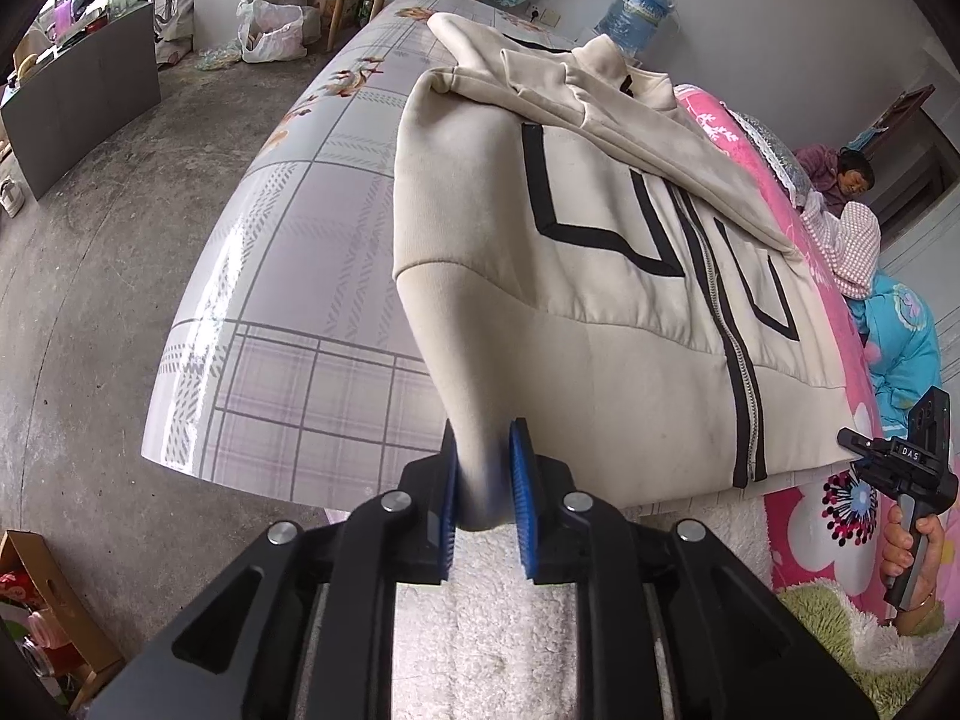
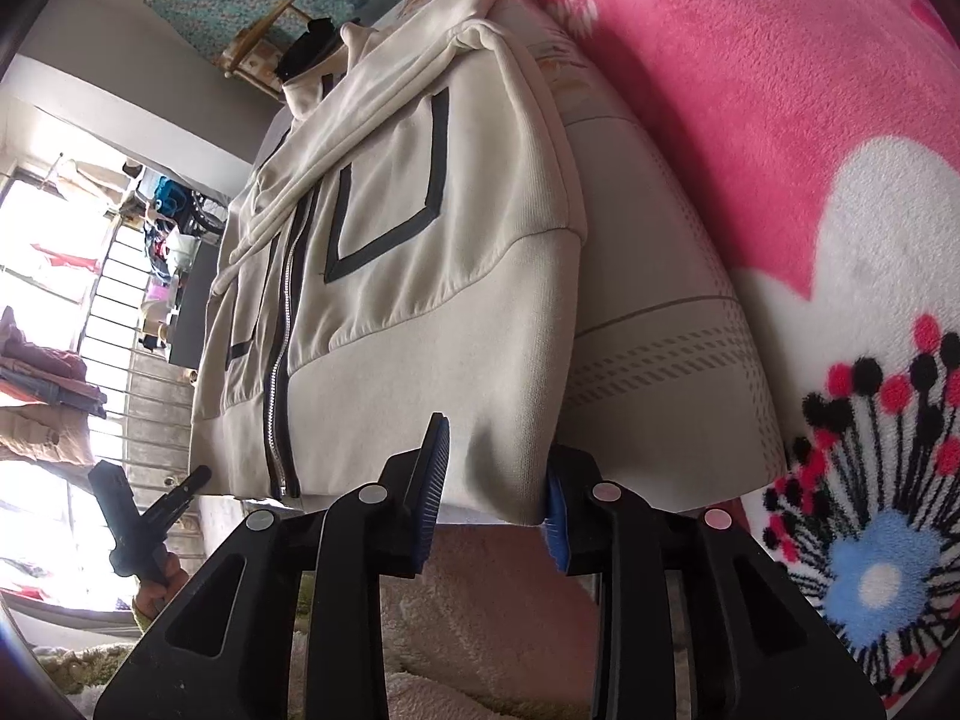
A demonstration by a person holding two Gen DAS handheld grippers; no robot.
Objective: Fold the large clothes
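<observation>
On checked table (image 1: 300, 276), both grippers' fingers (image 1: 447, 498) (image 2: 432, 480) pinch jacket (image 1: 600, 300) hem corners.

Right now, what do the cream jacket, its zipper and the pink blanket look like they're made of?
Jacket: matte cotton-like fleece knit, likely; ribbed hem, soft folds. Zipper: silvery teeth, probably metal, on black tape. Pink blanket: fuzzy plush, probably synthetic; raised nap visible.

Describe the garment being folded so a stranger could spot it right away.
Look at the plaid-patterned table beside the pink floral blanket. Lying on it is a cream zip-up jacket, sleeves folded across its chest. Black angular stripes flanking its zipper set it apart.
</observation>
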